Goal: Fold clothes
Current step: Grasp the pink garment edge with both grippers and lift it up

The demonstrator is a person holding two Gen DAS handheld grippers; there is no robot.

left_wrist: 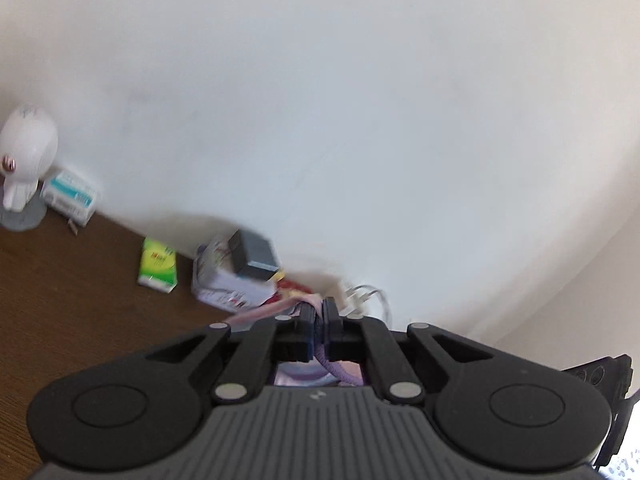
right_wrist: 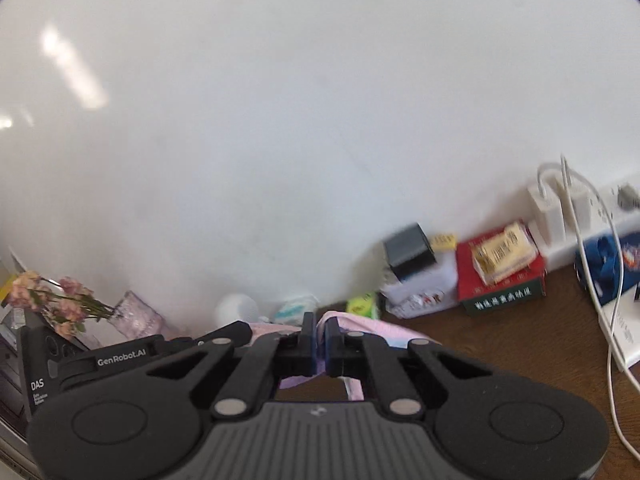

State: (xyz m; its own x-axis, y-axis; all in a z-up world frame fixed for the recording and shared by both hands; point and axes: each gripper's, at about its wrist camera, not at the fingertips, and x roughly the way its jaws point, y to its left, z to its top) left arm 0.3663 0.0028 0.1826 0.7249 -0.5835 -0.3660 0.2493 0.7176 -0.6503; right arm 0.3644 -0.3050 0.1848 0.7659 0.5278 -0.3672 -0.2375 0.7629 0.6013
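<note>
The left claw (left_wrist: 319,318) was clamped on a fold of pale pink and lilac soft cloth garment (left_wrist: 320,344), its black fingers pressed nearly together around the fabric. The right claw (right_wrist: 319,334) pinched another edge of the same garment (right_wrist: 372,328), which hung from both above the dark brown wooden desk (left_wrist: 80,288). Along the white wall (left_wrist: 320,100) stood a green carton (left_wrist: 157,266), a dark grey box (left_wrist: 252,254) and a red box (right_wrist: 500,276).
</note>
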